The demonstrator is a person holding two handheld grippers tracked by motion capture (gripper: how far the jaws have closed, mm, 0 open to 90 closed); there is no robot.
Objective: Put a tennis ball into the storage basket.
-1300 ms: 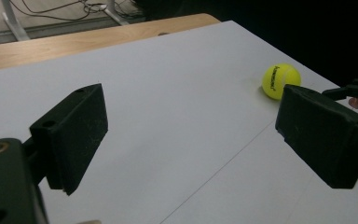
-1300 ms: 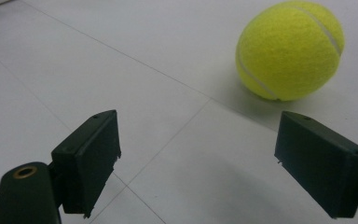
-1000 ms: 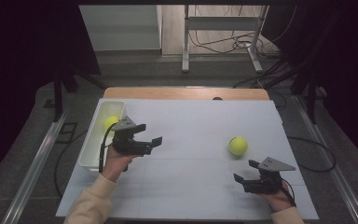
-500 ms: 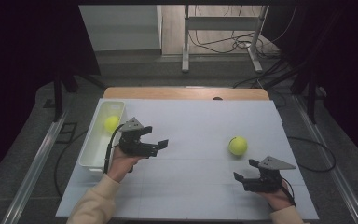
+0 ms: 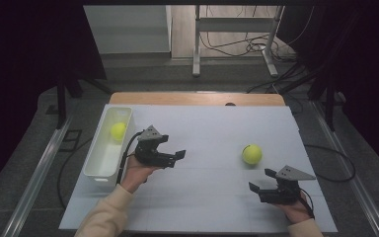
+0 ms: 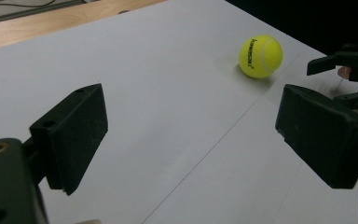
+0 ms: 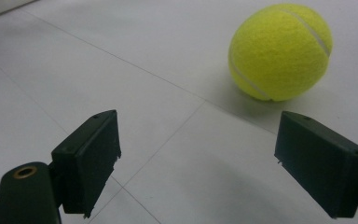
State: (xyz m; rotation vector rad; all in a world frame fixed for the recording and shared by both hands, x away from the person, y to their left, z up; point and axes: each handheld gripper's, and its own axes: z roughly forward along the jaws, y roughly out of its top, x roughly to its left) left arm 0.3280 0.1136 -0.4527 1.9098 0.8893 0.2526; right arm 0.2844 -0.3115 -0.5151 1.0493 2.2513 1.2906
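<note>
A yellow tennis ball lies on the white table at the right. It shows far off in the left gripper view and close in the right gripper view. A second yellow ball rests inside the white bin at the left. My left gripper hovers just right of the bin, pointing toward the loose ball, jaws wide apart with nothing between them. My right gripper sits near the front right, below the loose ball, open and empty.
The white board covers a wooden table whose far edge shows. Dark floor, cables and metal stand legs lie beyond. Rails run along both sides of the table.
My left gripper has moved rightward, away from the bin and toward the table's middle. The right gripper and both balls have stayed where they were.
</note>
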